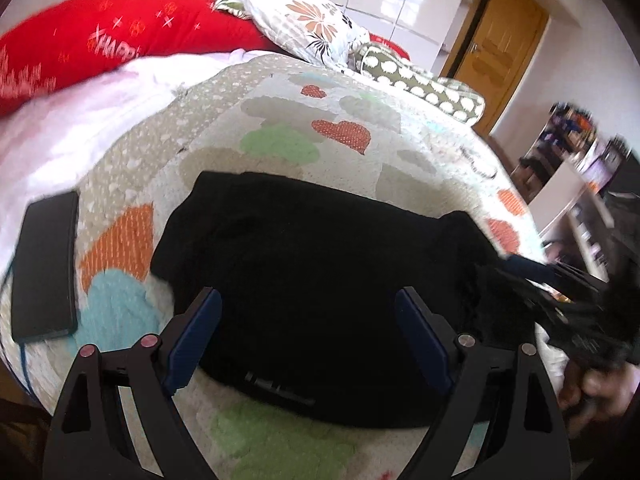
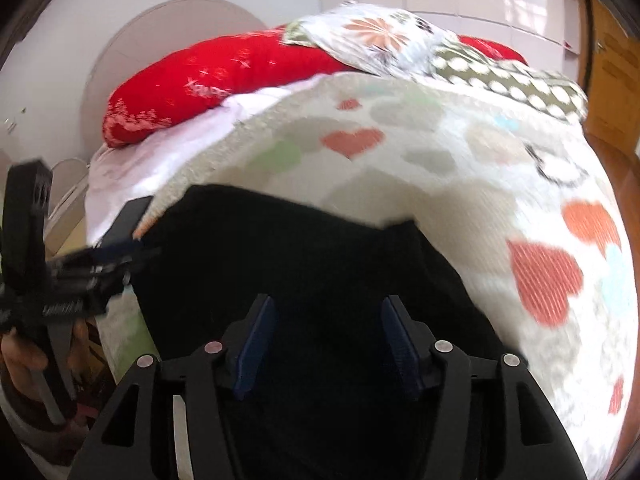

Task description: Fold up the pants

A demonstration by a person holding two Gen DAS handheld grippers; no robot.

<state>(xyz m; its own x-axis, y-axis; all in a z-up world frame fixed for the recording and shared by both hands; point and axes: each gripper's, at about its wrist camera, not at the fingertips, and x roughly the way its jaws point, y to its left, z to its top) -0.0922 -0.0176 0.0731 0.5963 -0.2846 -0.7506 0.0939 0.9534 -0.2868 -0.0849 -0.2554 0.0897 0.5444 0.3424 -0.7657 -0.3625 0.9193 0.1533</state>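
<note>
Across the bed (image 1: 420, 152), a quilt (image 1: 280, 120) printed with hearts and clouds carries the black pants (image 1: 304, 264), which lie as 1 folded, roughly rectangular bundle on the near part of it. Beyond the pants, at the head of the bed, a long red pillow (image 1: 120, 44) lies with a floral pillow (image 1: 308, 28) leaning on it and a green dotted cushion (image 1: 424, 84) just beside that. Left of the pants, in the left wrist view, a flat dark phone-like slab (image 1: 46, 268) rests on the quilt, apart from the fabric. Behind and right of the pants stands a wooden door (image 1: 496, 56). Above the near edge of the pants hangs the left gripper (image 1: 308, 336), its jaws spread wide with only the fabric seen beneath them and nothing clasped. Over the right part of the pants sits the right gripper (image 2: 328, 348), jaws parted about halfway, pads clear of the cloth as far as the blur allows. Each gripper shows at the edge of the other's view, with a hand (image 1: 592, 396) on the right one's handle.
</note>
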